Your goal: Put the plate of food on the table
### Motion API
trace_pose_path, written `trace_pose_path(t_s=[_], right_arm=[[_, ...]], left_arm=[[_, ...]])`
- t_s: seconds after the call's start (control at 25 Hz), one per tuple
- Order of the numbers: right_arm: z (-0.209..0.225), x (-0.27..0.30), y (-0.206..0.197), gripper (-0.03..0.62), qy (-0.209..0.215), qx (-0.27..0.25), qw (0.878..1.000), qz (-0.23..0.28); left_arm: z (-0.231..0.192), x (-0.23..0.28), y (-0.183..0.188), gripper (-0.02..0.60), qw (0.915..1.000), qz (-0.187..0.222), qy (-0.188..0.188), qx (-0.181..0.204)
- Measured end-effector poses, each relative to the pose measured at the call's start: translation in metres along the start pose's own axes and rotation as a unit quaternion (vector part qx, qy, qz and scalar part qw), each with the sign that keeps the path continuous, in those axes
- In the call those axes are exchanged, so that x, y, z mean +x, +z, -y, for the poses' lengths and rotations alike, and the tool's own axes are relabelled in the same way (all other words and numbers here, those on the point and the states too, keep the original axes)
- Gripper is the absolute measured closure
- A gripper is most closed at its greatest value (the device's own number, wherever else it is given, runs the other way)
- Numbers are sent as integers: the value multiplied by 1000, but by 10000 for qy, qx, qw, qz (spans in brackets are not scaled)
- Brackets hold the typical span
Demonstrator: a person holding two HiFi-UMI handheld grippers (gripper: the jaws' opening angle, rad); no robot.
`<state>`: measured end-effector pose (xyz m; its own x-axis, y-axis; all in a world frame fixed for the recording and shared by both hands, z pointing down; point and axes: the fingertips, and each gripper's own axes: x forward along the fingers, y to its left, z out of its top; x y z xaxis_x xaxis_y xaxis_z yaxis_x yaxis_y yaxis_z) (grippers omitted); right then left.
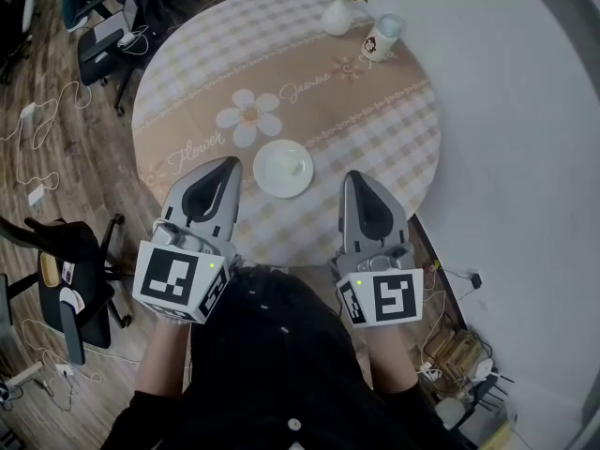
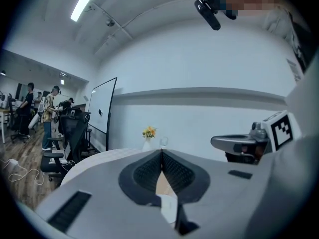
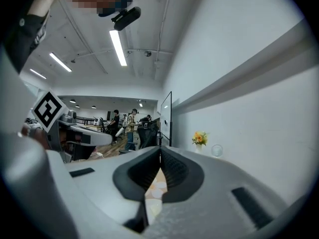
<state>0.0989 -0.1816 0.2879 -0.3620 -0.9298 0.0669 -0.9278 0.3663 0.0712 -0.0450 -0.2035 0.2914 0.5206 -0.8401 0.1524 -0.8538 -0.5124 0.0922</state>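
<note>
A small white plate (image 1: 283, 168) with a pale bit of food on it rests on the round table (image 1: 375, 129), near its front edge. My left gripper (image 1: 228, 161) hovers just left of the plate, jaws shut with nothing between them. To the plate's right is my right gripper (image 1: 353, 174), also shut and empty. Neither touches the plate. In the left gripper view the left gripper (image 2: 161, 151) has its jaws closed tip to tip, and the right gripper view shows the right gripper (image 3: 160, 151) the same way.
A white vase of yellow flowers (image 1: 339, 12) and a cup (image 1: 382, 37) stand at the table's far edge. Office chairs (image 1: 98, 45) and cables (image 1: 42, 129) lie on the wooden floor at the left. A white wall (image 1: 525, 111) runs along the right.
</note>
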Motion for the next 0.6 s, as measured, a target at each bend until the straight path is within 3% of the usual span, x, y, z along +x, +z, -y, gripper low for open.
trace_pose_path(t_s=[0.16,0.6], right_arm=[[-2,0,4,594,20,-4,10000,23],[-3,-2,6,594,16,-9,10000,33]], left_arm=[[8,-1,1,578,9999,15,-97,133],[16,-2,-4,578,9995,-105,-282,32]])
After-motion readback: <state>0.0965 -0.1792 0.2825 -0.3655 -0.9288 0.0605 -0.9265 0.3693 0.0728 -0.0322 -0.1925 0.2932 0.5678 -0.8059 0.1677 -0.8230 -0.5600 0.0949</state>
